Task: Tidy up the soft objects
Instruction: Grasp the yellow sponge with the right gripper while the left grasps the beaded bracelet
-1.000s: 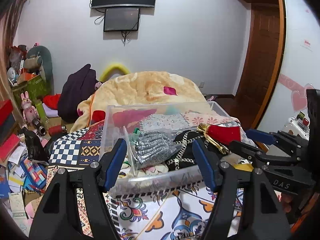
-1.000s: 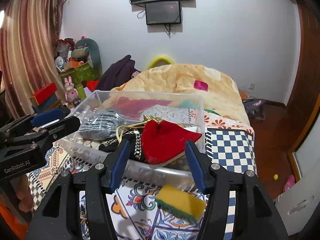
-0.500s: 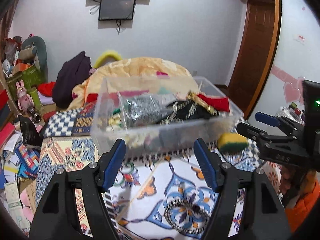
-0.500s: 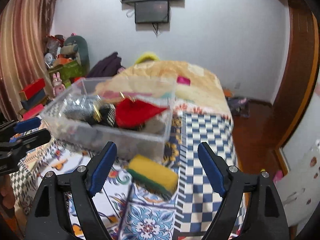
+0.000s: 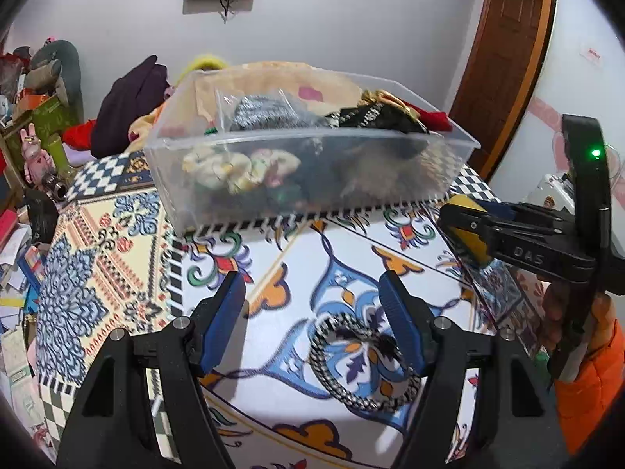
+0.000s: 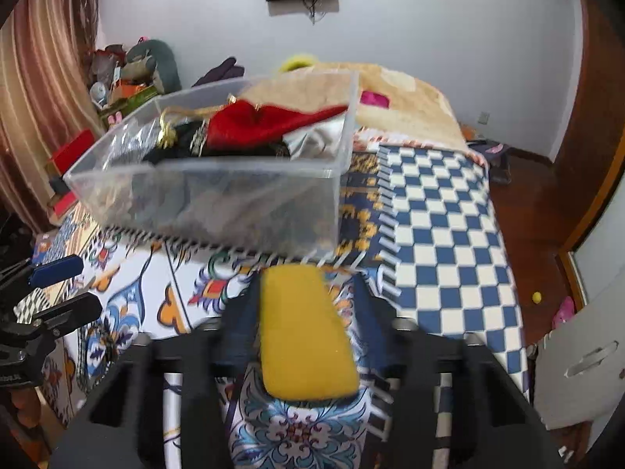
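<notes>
Sponge (image 6: 306, 332) sat between the right gripper's (image 6: 304, 312) jaws, apparently pinched; binning it at twelve o'clock in the tub (image 6: 218, 179) seemed next. Left gripper's (image 5: 314, 308) jaws stood spread over the braided ring (image 5: 365, 363).

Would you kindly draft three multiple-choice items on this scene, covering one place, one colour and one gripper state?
1. Where does the black-and-white braided ring lie?
A. Inside the clear plastic bin
B. On the patterned cloth, just ahead of the left gripper
C. On the floor by the door

2. What colour is the top of the sponge?
A. Yellow
B. Pink
C. White

3. How does the left gripper stand?
A. Shut on the ring
B. Shut on the sponge
C. Open, holding nothing

Answers:
1. B: the ring rests on the patterned cloth near the left gripper's fingertips, outside the clear plastic bin.
2. A: the sponge's upper face is plain yellow between the right gripper's fingers.
3. C: its blue pads stand wide apart with only cloth between them.
</notes>
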`<state>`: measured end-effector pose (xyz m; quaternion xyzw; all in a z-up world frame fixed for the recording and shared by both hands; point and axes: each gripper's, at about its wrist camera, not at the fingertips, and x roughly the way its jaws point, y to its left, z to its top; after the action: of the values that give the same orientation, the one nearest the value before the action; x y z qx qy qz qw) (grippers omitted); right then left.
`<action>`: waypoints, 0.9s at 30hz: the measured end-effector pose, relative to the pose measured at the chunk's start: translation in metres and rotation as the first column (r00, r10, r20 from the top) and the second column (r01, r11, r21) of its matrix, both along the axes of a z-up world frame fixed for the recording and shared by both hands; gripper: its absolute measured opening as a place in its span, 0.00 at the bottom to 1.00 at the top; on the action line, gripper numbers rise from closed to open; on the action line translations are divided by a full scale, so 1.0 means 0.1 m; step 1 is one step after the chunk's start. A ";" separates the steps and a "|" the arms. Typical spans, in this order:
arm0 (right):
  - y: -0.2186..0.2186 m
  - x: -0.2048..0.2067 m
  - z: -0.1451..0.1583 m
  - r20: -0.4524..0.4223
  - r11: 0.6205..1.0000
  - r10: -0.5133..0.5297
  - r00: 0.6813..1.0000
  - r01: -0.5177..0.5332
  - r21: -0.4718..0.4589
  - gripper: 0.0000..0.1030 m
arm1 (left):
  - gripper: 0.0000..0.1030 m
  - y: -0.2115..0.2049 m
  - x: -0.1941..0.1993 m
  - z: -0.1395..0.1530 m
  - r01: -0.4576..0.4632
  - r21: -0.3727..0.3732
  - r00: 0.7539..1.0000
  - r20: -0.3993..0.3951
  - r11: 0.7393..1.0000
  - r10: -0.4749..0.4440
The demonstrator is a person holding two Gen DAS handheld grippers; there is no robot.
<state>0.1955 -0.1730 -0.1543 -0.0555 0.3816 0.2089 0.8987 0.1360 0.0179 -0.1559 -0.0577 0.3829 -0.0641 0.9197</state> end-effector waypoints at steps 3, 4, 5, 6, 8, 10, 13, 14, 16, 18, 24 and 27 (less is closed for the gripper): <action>-0.03 -0.11 -0.01 0.018 1.000 0.005 1.000 -0.005 -0.001 0.29 | 0.68 -0.06 -0.07 -0.03 0.024 0.000 1.000 -0.001 1.000 -0.024; -0.04 -0.13 0.00 0.021 1.000 0.007 1.000 -0.007 -0.001 0.28 | 0.68 -0.08 -0.08 -0.04 0.030 0.003 1.000 -0.001 1.000 -0.030; -0.05 -0.16 0.01 0.026 1.000 0.009 1.000 -0.009 0.000 0.28 | 0.68 -0.08 -0.08 -0.05 0.034 0.007 0.999 -0.004 0.999 -0.034; -0.05 -0.18 0.01 0.030 1.000 0.010 1.000 -0.010 0.000 0.28 | 0.68 -0.08 -0.09 -0.08 0.036 0.009 0.999 -0.008 0.999 -0.036; -0.06 -0.22 0.04 0.039 1.000 0.013 0.999 -0.013 0.005 0.28 | 0.68 -0.08 -0.10 -0.11 0.040 0.005 0.999 -0.015 0.999 -0.040; -0.06 -0.26 0.06 0.048 1.000 0.020 0.999 -0.021 0.012 0.28 | 0.58 -0.09 -0.12 -0.13 0.028 0.005 1.000 -0.013 1.000 -0.028; -0.05 -0.29 0.08 0.061 1.000 0.025 0.998 -0.026 0.017 0.28 | 0.37 -0.08 -0.13 -0.17 0.007 0.027 1.000 0.003 1.000 -0.007; -0.06 -0.28 0.08 0.060 1.000 0.023 0.998 -0.024 0.019 0.28 | 0.28 -0.07 -0.13 -0.17 0.006 0.026 1.000 0.005 1.000 -0.006; -0.06 -0.26 0.07 0.057 1.000 0.021 0.998 -0.022 0.021 0.28 | 0.24 -0.04 -0.13 -0.16 0.007 0.014 1.000 0.007 1.000 -0.007; -0.05 -0.25 0.08 0.059 0.999 0.020 0.998 -0.021 0.024 0.28 | 0.18 -0.03 -0.14 -0.15 0.008 0.015 1.000 0.013 1.000 -0.008; -0.04 -0.29 0.17 0.085 0.999 0.031 0.996 -0.035 0.041 0.28 | 0.11 -0.05 -0.24 -0.07 0.020 0.035 0.999 0.046 0.999 -0.021; -0.02 -0.31 0.23 0.103 0.998 0.036 0.994 -0.041 0.049 0.28 | 0.09 -0.05 -0.28 0.01 0.021 0.034 0.997 0.068 0.999 -0.023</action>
<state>0.1641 -0.1752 -0.1309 -0.0503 0.3287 0.2329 0.9139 0.1075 0.0126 -0.1550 -0.0361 0.3528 -0.0697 0.9324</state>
